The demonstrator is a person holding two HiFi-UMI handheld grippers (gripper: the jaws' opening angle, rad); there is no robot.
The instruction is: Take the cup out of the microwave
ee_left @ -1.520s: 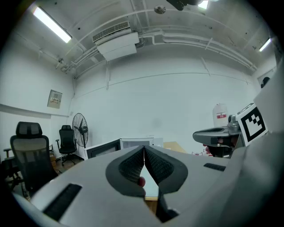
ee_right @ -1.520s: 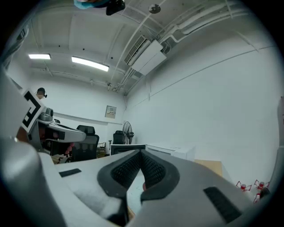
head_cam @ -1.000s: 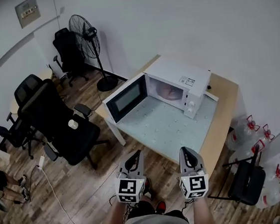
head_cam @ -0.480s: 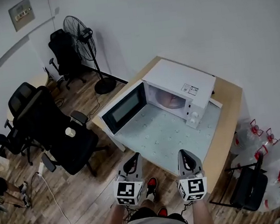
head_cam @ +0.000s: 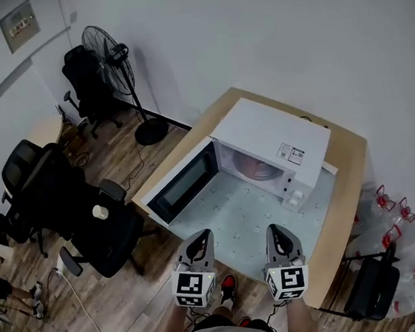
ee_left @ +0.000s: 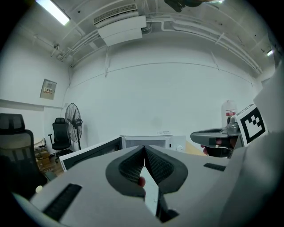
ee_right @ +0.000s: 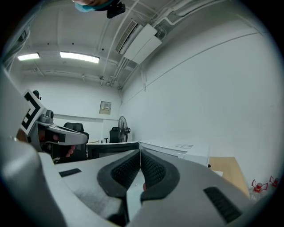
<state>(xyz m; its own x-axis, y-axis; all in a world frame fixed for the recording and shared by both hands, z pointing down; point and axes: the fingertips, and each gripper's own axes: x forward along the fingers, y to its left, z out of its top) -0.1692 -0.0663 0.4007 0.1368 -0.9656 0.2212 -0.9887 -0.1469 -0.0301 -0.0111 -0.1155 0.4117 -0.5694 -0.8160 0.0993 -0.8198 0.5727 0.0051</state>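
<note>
- Pinkish cup point(head_cam: 252, 165) sits inside the open microwave point(head_cam: 275, 135), at twelve o'clock from the right gripper point(head_cam: 274, 230), one o'clock from the left gripper point(head_cam: 201, 236).
- Both pairs of jaws closed on nothing; right looks nearer.

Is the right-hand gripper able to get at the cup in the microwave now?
Probably yes, once closer. The door stands wide open and nothing blocks the pinkish cup inside. The right gripper hangs short of the table, jaws together, so they must open first.
</note>
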